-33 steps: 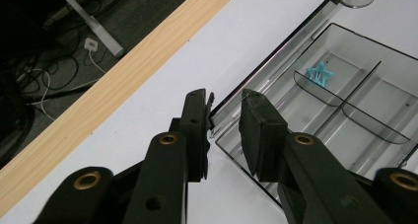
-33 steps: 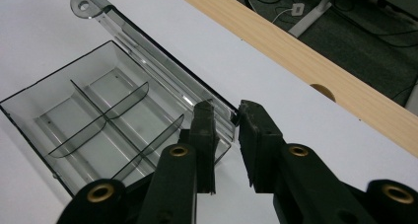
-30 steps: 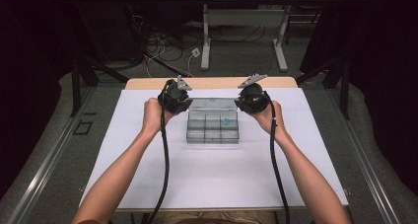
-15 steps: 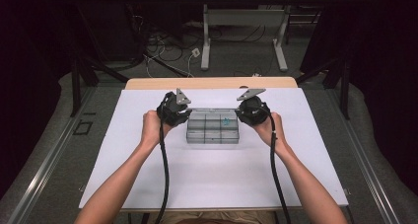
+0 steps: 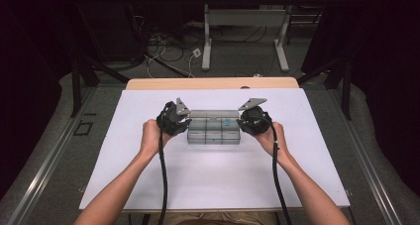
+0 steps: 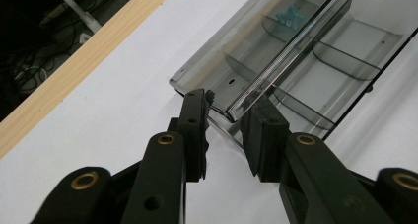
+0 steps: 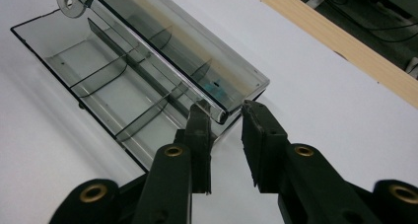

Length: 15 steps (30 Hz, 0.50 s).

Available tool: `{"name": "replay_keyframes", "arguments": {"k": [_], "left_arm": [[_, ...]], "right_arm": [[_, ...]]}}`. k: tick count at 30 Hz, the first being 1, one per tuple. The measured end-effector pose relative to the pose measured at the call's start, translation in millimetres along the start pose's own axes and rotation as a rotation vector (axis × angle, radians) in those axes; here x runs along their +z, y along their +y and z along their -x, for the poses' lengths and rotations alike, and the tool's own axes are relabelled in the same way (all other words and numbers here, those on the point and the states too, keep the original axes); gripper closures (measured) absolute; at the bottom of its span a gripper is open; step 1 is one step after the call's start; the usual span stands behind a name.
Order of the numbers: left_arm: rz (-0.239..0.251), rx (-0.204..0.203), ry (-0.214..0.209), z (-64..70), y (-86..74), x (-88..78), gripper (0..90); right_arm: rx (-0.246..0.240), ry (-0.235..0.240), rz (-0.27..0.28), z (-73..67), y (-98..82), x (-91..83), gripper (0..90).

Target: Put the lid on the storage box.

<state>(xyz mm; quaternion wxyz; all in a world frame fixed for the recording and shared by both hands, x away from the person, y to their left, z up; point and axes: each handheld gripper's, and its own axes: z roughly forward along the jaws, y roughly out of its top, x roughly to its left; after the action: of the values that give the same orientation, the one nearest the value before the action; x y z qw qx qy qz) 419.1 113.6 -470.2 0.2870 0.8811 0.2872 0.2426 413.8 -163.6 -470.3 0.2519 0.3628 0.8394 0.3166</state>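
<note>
A clear plastic compartment box [image 5: 214,132] lies on the white table top with its lid folded open to the far side. A small blue thing [image 6: 288,16] shows through the lid [image 7: 215,88]. My left gripper [image 5: 187,122] is at the box's left end. Its jaws [image 6: 229,103] stand a little apart and straddle the hinge corner without clearly pressing it. My right gripper [image 5: 241,122] is at the right end, and its jaws [image 7: 224,110] straddle that hinge corner the same way. The compartments of the box [image 7: 98,76] look empty.
The white table top [image 5: 213,180] stretches wide on all sides of the box. A wooden strip [image 5: 213,83] runs along its far edge. Beyond it are cables and table legs [image 5: 208,41] on a dark floor.
Both hands have come down and inward from above the box's far corners to its two ends. The box has stayed where it was.
</note>
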Motion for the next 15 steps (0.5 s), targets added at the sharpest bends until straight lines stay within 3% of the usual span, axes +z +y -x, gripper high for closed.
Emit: {"name": "replay_keyframes", "arguments": {"k": [8,15], "left_arm": [[-0.015,-0.012,-0.012,5.5,-7.5,3.6,69.6],[-0.045,-0.047,-0.07,9.5,-16.7,1.8,62.3]], "right_arm": [[0.008,0.014,-0.025,-3.9,-9.2,1.4,73.6],[0.018,0.045,-0.047,-5.6,-19.4,2.4,70.9]]}}
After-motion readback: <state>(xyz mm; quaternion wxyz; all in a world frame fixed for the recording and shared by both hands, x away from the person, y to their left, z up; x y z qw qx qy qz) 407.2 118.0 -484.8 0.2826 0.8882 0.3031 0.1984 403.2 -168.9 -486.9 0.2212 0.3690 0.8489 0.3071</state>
